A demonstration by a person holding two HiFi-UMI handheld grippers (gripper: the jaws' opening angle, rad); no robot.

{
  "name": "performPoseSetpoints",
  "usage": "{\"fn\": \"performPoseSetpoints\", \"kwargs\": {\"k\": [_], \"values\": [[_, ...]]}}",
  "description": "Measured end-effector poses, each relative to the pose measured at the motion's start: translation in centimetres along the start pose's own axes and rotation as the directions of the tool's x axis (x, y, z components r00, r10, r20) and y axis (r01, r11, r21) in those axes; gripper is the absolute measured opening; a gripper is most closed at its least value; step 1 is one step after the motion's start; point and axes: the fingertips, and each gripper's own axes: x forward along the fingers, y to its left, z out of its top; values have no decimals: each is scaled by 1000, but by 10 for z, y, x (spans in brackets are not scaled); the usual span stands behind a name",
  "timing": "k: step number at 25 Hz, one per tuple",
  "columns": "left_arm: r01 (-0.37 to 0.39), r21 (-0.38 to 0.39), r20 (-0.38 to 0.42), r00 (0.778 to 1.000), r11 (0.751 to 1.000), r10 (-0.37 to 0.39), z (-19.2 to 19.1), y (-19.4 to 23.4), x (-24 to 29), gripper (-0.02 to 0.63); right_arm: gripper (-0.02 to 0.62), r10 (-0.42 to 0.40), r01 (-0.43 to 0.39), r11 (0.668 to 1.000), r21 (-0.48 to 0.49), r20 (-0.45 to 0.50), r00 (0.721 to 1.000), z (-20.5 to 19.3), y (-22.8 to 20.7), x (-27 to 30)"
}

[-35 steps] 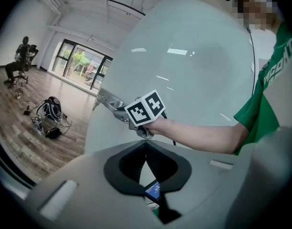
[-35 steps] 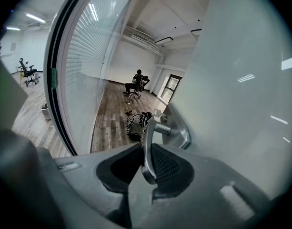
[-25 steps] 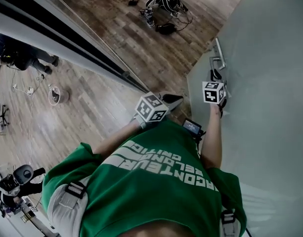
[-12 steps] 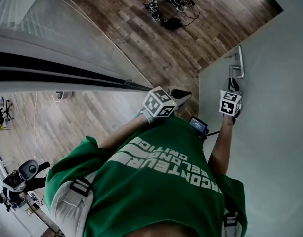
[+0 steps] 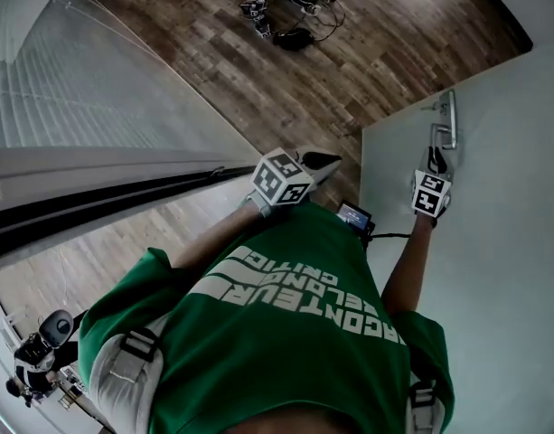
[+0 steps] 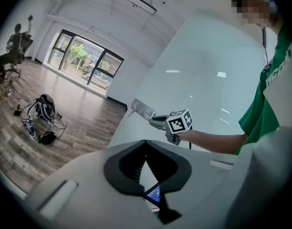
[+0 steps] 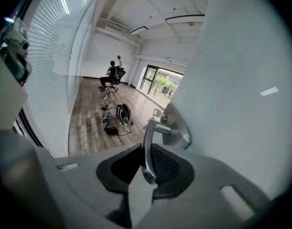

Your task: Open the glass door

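While the right gripper's jaws clamp the metal handle on the frosted glass door at the right, the left gripper hangs beside the door's free edge, jaws closed and empty.

Right gripper is clamping the handle: both dark pads are pressing on the lever near its free end, one on each side. Lever is running up from the jaws, then bending right into the plate on the door. Door is filling the right half, pale and frosted, catching a few light reflections. Left side is showing a glass wall with blinds. Between them a wood floor is stretching away, with cables lying on it. Farther back a person is sitting, one arm raised, near a big window.
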Motion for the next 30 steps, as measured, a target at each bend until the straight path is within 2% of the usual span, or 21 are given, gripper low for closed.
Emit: {"fn": "performPoseSetpoints", "kwargs": {"k": [7, 12, 22, 30], "values": [[-13, 3, 1, 1000, 1000, 13, 18, 26, 1, 17, 55, -74, 74, 997, 23, -13, 997, -17, -54, 12], [-14, 3, -11, 1000, 1000, 14, 23, 30, 12, 16, 55, -116, 118, 991, 58, -39, 993, -31, -93, 19], [-14, 7, -15, 1000, 1000, 14, 42, 11, 76, 17, 55, -204, 215, 967, 133, -95, 974, -67, -165, 21], [58, 39, -54, 997, 998, -55, 68, -21, 149, 16, 57, -261, 283, 943, 175, -140, 955, -87, -228, 29]]}}
